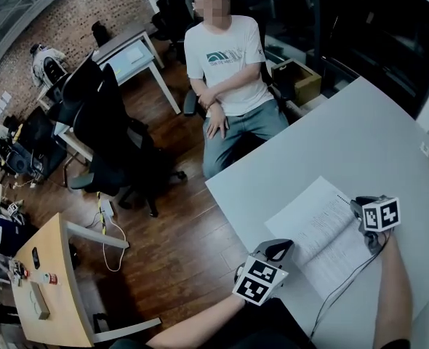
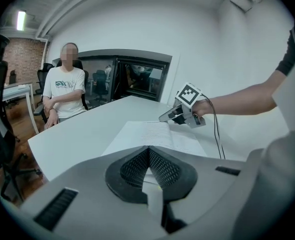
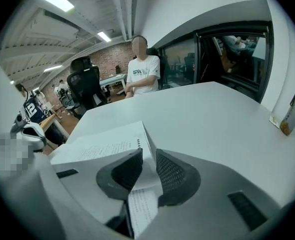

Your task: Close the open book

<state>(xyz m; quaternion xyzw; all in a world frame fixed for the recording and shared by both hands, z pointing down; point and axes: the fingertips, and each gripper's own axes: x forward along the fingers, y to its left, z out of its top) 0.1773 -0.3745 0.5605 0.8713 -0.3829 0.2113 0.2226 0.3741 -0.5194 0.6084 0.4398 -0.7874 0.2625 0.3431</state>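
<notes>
The open book (image 1: 320, 227) lies flat on the white table (image 1: 345, 137) near its front edge, printed pages up. My right gripper (image 1: 361, 211) is at the book's right side. In the right gripper view its jaws (image 3: 147, 156) stand a little apart, and a lifted leaf of the book (image 3: 143, 139) rises between the pads without being pinched. My left gripper (image 1: 280, 249) hovers at the table's near-left edge, short of the book's left page (image 2: 147, 134). Its pads (image 2: 148, 151) meet at the tips, with nothing seen held. The left gripper view also shows the right gripper (image 2: 170, 116) over the book.
A person (image 1: 225, 71) sits on a chair at the table's far-left side, arms crossed. Black office chairs (image 1: 105, 122) and a wooden desk (image 1: 47, 282) stand on the floor to the left. A small upright item (image 3: 290, 111) stands near the table's right edge.
</notes>
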